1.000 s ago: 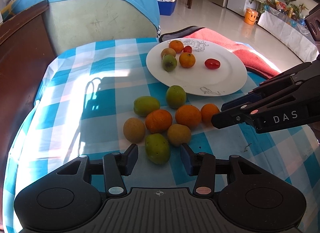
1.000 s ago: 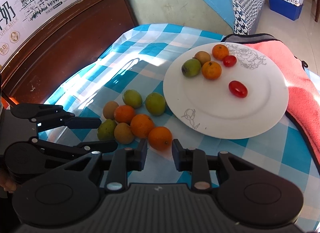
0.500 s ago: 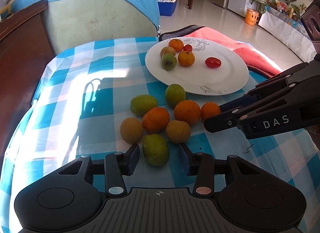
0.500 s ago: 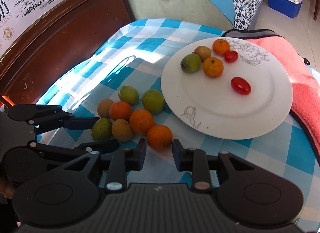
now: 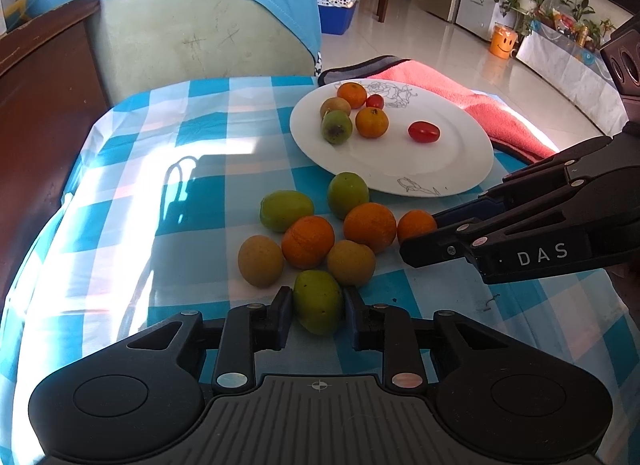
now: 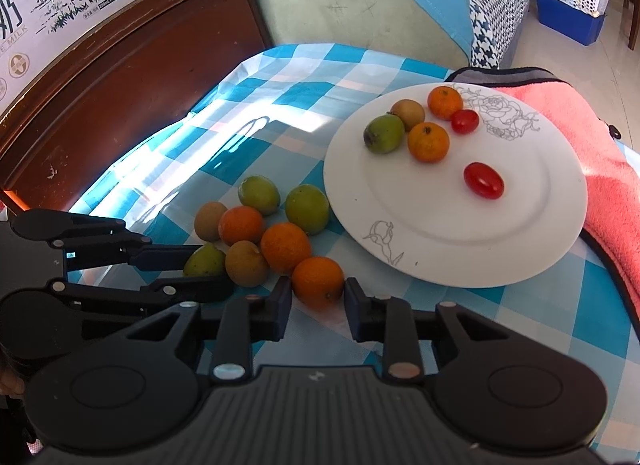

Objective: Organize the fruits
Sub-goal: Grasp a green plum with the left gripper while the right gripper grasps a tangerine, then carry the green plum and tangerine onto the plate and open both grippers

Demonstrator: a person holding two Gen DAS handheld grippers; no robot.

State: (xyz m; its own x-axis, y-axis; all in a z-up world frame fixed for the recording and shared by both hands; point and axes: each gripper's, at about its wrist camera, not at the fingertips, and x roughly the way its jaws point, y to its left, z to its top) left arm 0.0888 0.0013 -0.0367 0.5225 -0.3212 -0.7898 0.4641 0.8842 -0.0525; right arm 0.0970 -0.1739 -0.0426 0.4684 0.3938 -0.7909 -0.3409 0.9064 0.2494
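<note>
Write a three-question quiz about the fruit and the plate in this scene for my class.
1. How many fruits lie on the white plate?
2. True or false: a red tomato lies on the checked tablecloth.
3. How many fruits lie on the tablecloth beside the plate? A five, B eight, C eleven.
Key: 1 six; 2 false; 3 B.
</note>
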